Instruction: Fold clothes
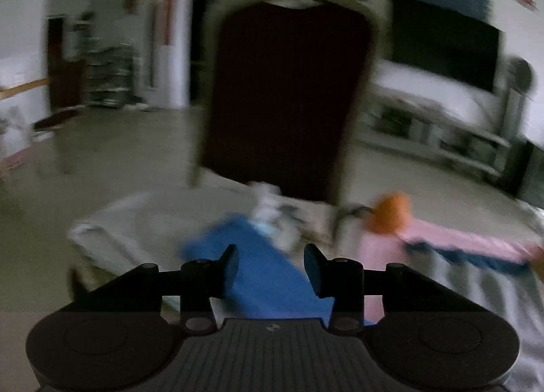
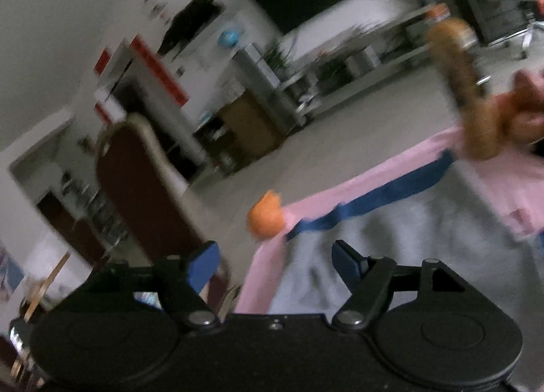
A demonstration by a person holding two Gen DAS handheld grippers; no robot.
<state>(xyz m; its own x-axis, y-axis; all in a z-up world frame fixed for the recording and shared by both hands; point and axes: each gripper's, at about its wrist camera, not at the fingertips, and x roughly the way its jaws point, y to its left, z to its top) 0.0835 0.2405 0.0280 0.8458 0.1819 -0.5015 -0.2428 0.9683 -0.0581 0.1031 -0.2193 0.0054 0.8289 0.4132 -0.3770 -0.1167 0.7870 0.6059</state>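
- Both views motion-blurred; fine detail unreadable.
- Left gripper [image 1: 270, 268]: jaws apart, a clear gap between the fingers [image 1: 229, 264], nothing clamped. A blue cloth [image 1: 272, 276] shows through the gap and lies under and ahead of the jaws; whether the pads touch it, cannot tell.
- Blue cloth rests on a pale sheet [image 1: 136, 222] covering the table. Just beyond it, a small heap of white fabric [image 1: 275, 215], outline smeared.
- To the right in the left view: pink garment [image 1: 459, 239] with a dark blue band [image 1: 476, 257] along it, stretched across the sheet. An orange blob [image 1: 391, 212] sits at its near-left end.
- Behind the table: a chair [image 1: 289, 96] with a dark maroon back, upright, pale frame.
- Right gripper [image 2: 275, 264]: jaws wide, blue-padded fingers [image 2: 204, 264] well apart, holding nothing.
- Right view is tilted. Pink garment [image 2: 367, 188] runs diagonally, its blue band [image 2: 374, 198] along the edge; orange blob [image 2: 265, 217] at the lower-left end. Grey-white sheet [image 2: 408, 256] beneath and beside it.
- Upper right in the right view: a brown, fuzzy shape [image 2: 472, 100] over the far end of the pink garment; too blurred to identify.
- Same chair [image 2: 146, 195] at left, leaning in frame because of the camera tilt.
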